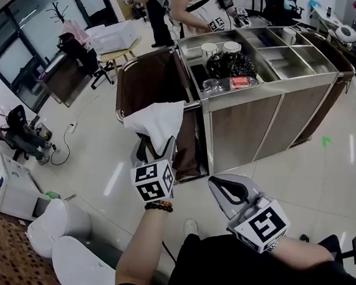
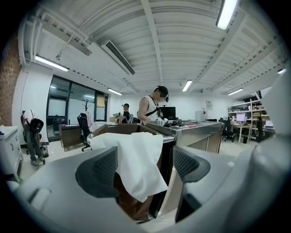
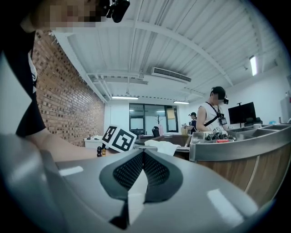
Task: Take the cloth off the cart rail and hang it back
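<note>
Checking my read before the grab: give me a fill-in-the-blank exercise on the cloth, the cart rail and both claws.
1. The cloth draped over the cart rail is ____ in colour.
2. The left claw is ____, with the cloth showing between its jaws.
3. The right claw is ____ and holds nothing.
Missing words: white; open; shut.

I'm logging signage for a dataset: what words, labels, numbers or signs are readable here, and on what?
No readable text anywhere.
The left gripper and right gripper carry black-and-white square patterns, no letters.
The red packet on the cart: print too small.
The green floor mark: no words.
</note>
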A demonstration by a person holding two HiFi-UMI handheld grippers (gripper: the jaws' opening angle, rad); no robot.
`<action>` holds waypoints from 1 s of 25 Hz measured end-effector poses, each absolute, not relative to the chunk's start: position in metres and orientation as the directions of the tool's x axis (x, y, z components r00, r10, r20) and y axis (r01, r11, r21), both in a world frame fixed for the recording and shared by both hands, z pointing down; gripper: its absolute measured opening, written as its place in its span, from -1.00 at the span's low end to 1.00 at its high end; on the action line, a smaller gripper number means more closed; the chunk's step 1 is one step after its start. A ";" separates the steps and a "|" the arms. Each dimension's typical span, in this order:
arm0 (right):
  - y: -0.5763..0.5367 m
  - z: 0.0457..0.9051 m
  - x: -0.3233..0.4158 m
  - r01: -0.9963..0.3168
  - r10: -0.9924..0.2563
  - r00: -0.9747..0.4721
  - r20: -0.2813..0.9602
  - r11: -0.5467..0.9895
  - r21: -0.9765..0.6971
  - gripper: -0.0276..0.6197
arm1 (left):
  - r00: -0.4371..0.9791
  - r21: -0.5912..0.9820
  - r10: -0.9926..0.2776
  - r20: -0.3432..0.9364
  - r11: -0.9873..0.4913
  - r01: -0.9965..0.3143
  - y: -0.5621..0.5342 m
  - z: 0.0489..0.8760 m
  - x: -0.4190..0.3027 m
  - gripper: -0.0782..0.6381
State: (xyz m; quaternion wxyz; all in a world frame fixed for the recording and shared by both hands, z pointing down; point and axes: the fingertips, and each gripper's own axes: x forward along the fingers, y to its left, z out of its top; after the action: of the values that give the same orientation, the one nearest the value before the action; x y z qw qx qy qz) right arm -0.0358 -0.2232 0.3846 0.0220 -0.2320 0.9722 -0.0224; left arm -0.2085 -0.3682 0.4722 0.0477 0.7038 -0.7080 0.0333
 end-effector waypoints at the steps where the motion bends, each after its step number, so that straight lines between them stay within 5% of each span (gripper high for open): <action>1: -0.228 0.383 -0.043 -0.453 -0.455 -0.890 -0.030 0.890 -0.050 -0.91 | -0.001 0.026 -0.992 0.130 0.005 -1.000 -0.375 0.477 -0.214 0.24; 14: -0.288 0.353 -0.138 -0.483 -0.479 -0.875 -0.069 0.874 0.056 -0.91 | 0.091 0.068 -0.972 0.216 -0.078 -0.995 -0.435 0.499 -0.272 0.19; 25: -0.296 0.352 -0.153 -0.479 -0.476 -0.878 -0.060 0.876 0.059 -0.91 | 0.124 0.075 -0.976 0.178 -0.112 -0.991 -0.437 0.487 -0.284 -0.50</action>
State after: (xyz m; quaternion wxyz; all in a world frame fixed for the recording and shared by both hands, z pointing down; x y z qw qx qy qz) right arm -0.1530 -0.2958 0.3520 0.0220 -0.2464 0.9683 0.0359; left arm -0.2836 -0.4368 0.4874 0.0875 0.7446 -0.6605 0.0417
